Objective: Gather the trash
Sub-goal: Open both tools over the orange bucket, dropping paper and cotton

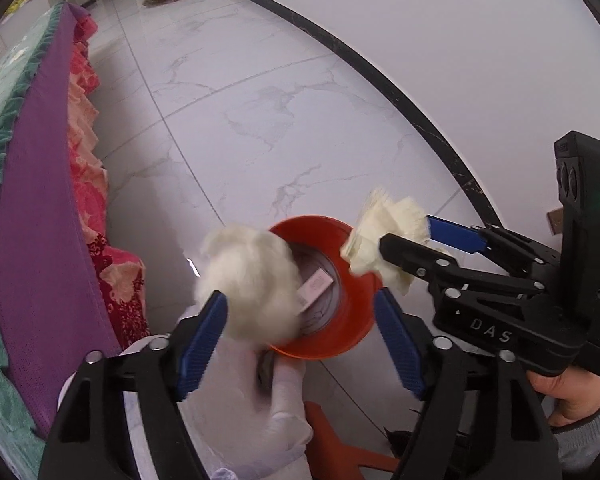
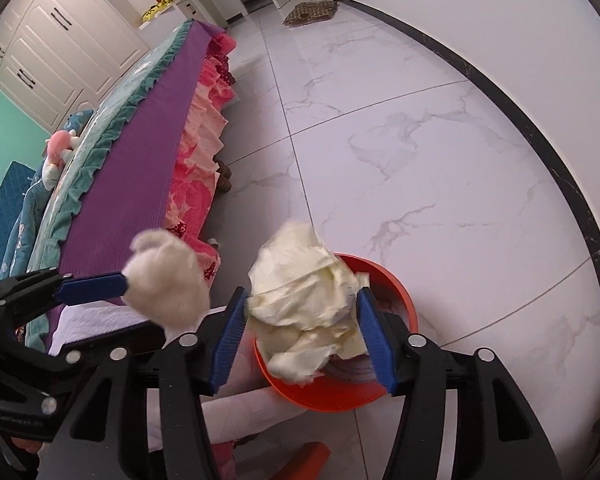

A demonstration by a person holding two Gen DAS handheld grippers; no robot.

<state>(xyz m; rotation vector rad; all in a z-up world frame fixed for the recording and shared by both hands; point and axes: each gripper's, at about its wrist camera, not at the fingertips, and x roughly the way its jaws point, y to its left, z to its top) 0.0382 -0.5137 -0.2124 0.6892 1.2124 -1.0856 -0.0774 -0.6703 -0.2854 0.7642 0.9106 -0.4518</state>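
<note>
Hovering over the round orange plastic bin (image 1: 342,320) on the marble floor (image 1: 260,120): left gripper (image 1: 300,340) jaws apart, fluffy white wad (image 1: 252,280) loose, apparently touching only one pad. Right gripper (image 2: 300,340) jaws apart around the crumpled cream tissue (image 2: 304,300); pad contact unclear.

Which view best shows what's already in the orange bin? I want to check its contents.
The left wrist view: it looks down into the orange bin, showing a small paper packet on its floor. In the right wrist view, the crumpled yellowish paper hides most of the inside.
</note>
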